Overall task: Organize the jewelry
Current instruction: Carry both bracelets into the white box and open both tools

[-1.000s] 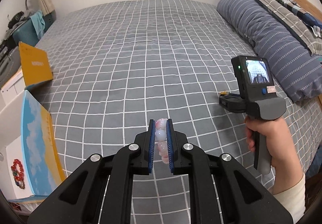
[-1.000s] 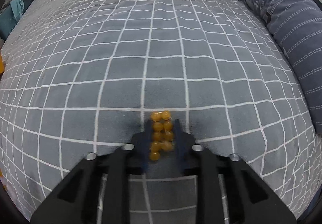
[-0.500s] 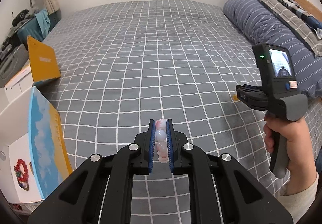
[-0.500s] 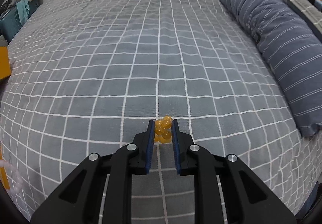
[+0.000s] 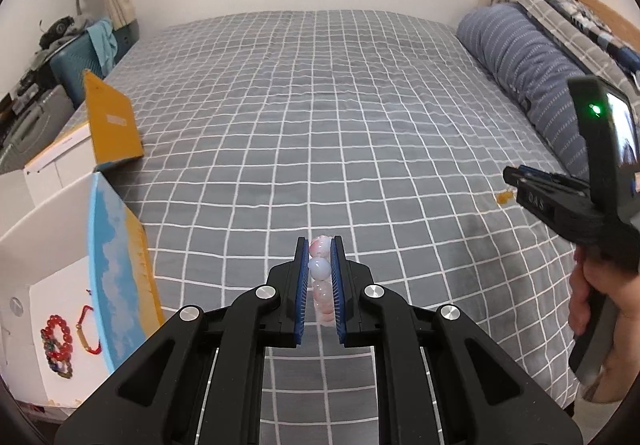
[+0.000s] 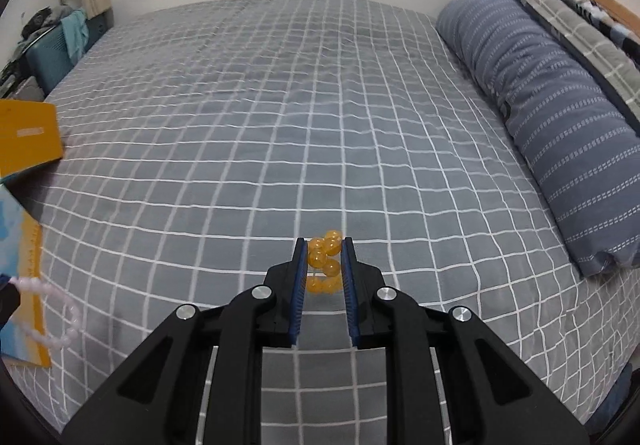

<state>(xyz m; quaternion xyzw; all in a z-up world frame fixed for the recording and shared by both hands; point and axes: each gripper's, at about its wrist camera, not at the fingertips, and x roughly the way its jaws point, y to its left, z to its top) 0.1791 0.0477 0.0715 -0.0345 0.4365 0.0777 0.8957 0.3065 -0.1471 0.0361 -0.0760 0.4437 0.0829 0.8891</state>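
The bed (image 6: pixel 280 105) is covered in soft, matt grey cloth. Glossy, translucent amber beads (image 6: pixel 325 265) and smooth, pearly pink beads (image 5: pixel 320 277) are seen between ribbed blue pads (image 5: pixel 302 293) set in matt black plastic with shiny metal pins (image 5: pixel 267 291).

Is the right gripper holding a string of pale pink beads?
No, the right gripper is shut on an orange bead bracelet; the pale pink beads sit in the left gripper.

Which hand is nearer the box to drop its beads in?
Probably the left: its tool grips the pink bracelet beside the open box. The right tool, holding orange beads, is farther away.
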